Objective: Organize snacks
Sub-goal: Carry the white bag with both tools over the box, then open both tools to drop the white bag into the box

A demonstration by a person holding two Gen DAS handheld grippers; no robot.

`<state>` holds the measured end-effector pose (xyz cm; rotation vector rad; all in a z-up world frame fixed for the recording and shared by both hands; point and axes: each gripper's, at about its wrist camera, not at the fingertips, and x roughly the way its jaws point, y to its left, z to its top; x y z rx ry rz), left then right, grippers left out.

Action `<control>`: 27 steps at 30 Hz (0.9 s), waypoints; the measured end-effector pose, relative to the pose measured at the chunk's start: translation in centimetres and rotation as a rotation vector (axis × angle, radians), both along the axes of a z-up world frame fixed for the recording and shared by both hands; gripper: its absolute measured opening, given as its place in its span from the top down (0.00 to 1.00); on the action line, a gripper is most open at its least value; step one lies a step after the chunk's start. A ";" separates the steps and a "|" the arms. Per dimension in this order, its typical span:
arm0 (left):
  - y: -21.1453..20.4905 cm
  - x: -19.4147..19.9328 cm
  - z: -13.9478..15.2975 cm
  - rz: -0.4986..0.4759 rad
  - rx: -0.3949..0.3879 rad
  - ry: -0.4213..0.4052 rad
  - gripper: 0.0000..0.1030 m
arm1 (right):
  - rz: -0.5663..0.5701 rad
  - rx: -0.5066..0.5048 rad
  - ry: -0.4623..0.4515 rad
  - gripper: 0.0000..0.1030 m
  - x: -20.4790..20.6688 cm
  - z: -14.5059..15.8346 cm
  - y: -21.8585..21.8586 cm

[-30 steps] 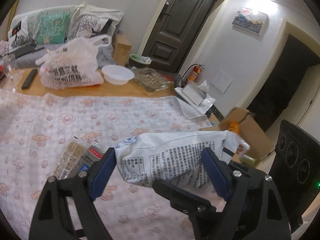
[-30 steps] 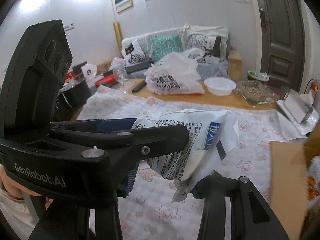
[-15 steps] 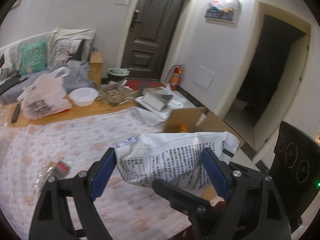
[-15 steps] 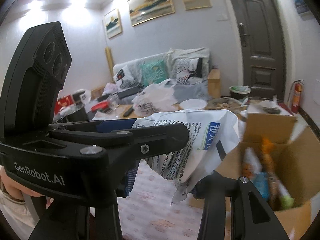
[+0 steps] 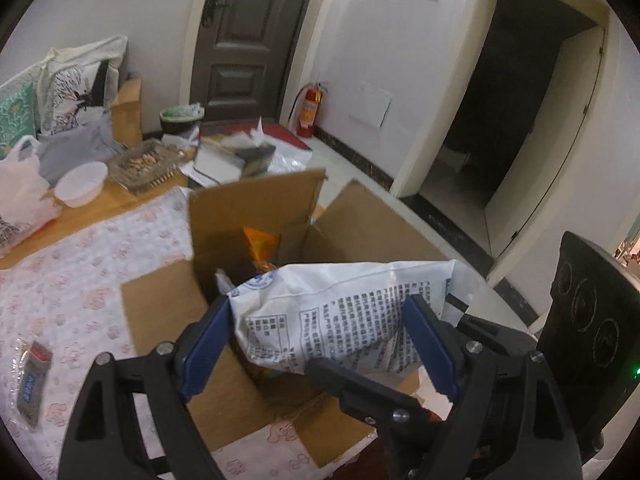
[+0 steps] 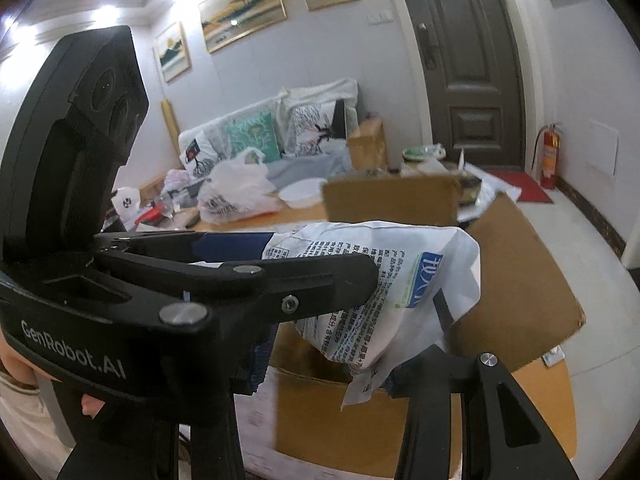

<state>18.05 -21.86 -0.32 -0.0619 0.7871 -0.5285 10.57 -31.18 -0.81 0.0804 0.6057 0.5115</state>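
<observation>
In the left wrist view, the left claw (image 5: 320,340) pinched a white bag (image 5: 344,312) at lower centre, over an open box (image 5: 360,224) on the counter (image 5: 80,264). In the right wrist view, the right claw (image 6: 384,320) pinched the bag (image 6: 400,280) at centre frame, above the box (image 6: 520,272).

Each camera rides just behind its own tongs, looking forward and downward along the two fingers. The left view faces the door and dark doorway; the right faces the sofa wall. Both share the white snack bag (image 5: 344,312) (image 6: 400,280) close ahead and the open cardboard box (image 5: 360,224) (image 6: 520,280) beneath.
</observation>
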 end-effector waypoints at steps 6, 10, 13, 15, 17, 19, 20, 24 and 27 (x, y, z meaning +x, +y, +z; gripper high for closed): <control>-0.7 1.4 -1.6 0.007 0.028 0.052 0.18 | 0.052 -0.008 0.055 0.63 1.8 -1.4 -1.4; -0.9 1.9 -1.7 0.017 0.057 0.036 0.18 | 0.093 -0.043 0.093 0.63 3.6 -2.2 -1.2; -1.1 2.1 -1.6 0.021 0.066 0.017 0.18 | 0.129 -0.038 0.134 0.62 4.6 -2.9 -1.3; -0.9 2.3 -1.7 0.019 0.067 0.018 0.18 | 0.121 -0.047 0.129 0.61 4.3 -2.9 -1.1; -0.7 2.3 -1.8 0.021 0.067 0.020 0.18 | 0.113 -0.046 0.119 0.60 4.0 -2.8 -1.1; -0.4 2.4 -1.9 0.024 0.063 0.020 0.18 | 0.108 -0.049 0.115 0.60 3.7 -2.6 -1.2; -0.2 2.3 -1.8 0.027 0.061 0.019 0.18 | 0.102 -0.052 0.114 0.59 3.7 -2.6 -1.3; 0.3 2.1 -1.6 0.035 0.056 0.011 0.18 | 0.074 -0.060 0.109 0.59 3.5 -2.3 -1.4; 0.7 1.8 -1.4 0.036 0.052 0.007 0.18 | 0.031 -0.087 0.077 0.57 3.1 -1.6 -1.7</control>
